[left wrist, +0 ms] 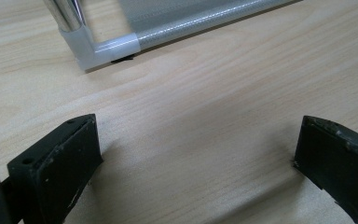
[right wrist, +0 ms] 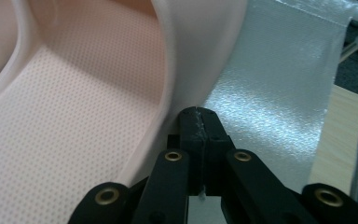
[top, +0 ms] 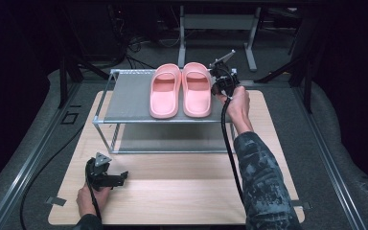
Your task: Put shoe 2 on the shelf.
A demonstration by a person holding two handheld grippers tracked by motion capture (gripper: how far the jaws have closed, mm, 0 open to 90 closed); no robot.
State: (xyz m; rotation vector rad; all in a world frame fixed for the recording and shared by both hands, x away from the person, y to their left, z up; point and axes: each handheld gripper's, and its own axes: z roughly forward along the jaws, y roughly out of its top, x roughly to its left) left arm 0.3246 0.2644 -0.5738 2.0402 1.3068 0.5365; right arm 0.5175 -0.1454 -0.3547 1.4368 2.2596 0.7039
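Two grippers at a table with a shelf rack of pink slippers.

Nearest, the left gripper (top: 106, 176) rests low over the wooden table (top: 182, 191), jaws spread wide and empty. Beyond it, the metal rack (top: 124, 103) carries two pink slippers (top: 181, 90) side by side. The right gripper (right wrist: 200, 122), jaws pressed together, seems to touch the right slipper's (top: 196, 89) outer edge.

Two pink slippers, a left slipper (top: 165, 91) and a right slipper (top: 197, 89), lie side by side on one shelf rack (top: 124, 103). Two grippers are there: the right gripper (top: 216, 67) beside the rack's top, the left gripper (top: 120, 178) before the rack.
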